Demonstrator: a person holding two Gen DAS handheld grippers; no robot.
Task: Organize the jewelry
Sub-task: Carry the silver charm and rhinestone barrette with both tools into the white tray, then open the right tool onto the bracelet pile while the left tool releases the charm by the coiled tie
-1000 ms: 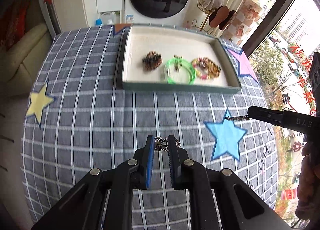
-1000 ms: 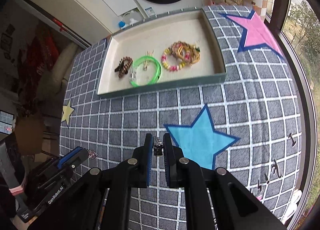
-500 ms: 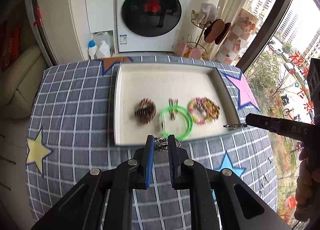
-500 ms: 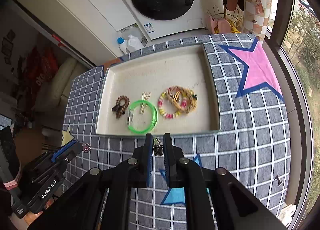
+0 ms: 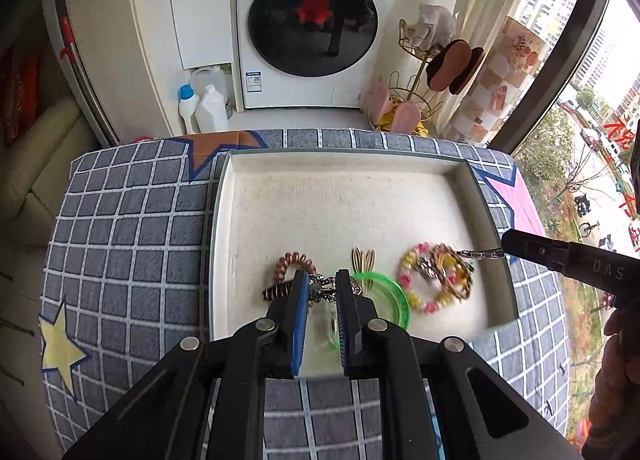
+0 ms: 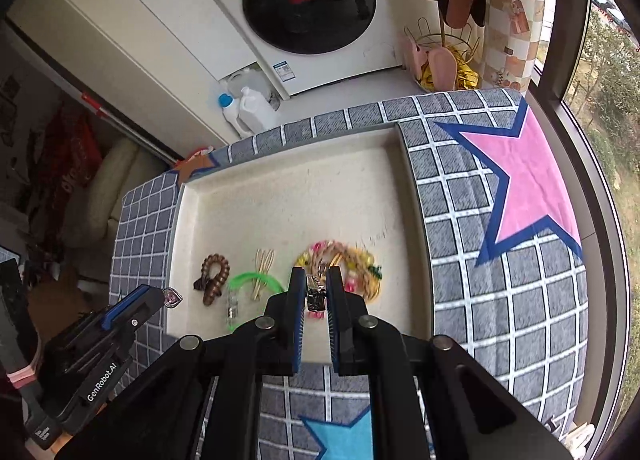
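Observation:
My left gripper (image 5: 322, 288) is shut on a silver pendant piece (image 5: 326, 287), held above the front of the cream-lined tray (image 5: 344, 196). My right gripper (image 6: 316, 292) is shut on a silver chain clasp (image 6: 315, 296), also over the tray; the chain (image 5: 478, 254) shows at its tip in the left wrist view. In the tray lie a brown spiral hair tie (image 5: 290, 266), a green bangle (image 5: 394, 296), a small gold clip (image 5: 363, 258) and a bundle of pink, yellow and gold beaded bracelets (image 5: 436, 280).
The tray sits on a grey checked cloth (image 5: 132, 228) with coloured stars, pink (image 6: 524, 188), yellow (image 5: 60, 344) and blue (image 6: 344, 436). Beyond the table's far edge are a washing machine (image 5: 312, 24), detergent bottles (image 5: 200, 106) and a gold rack (image 5: 424, 72). A window is at the right.
Both grippers have moved forward from above the cloth to above the tray's front, each still shut on its piece. The tray's contents have not moved.

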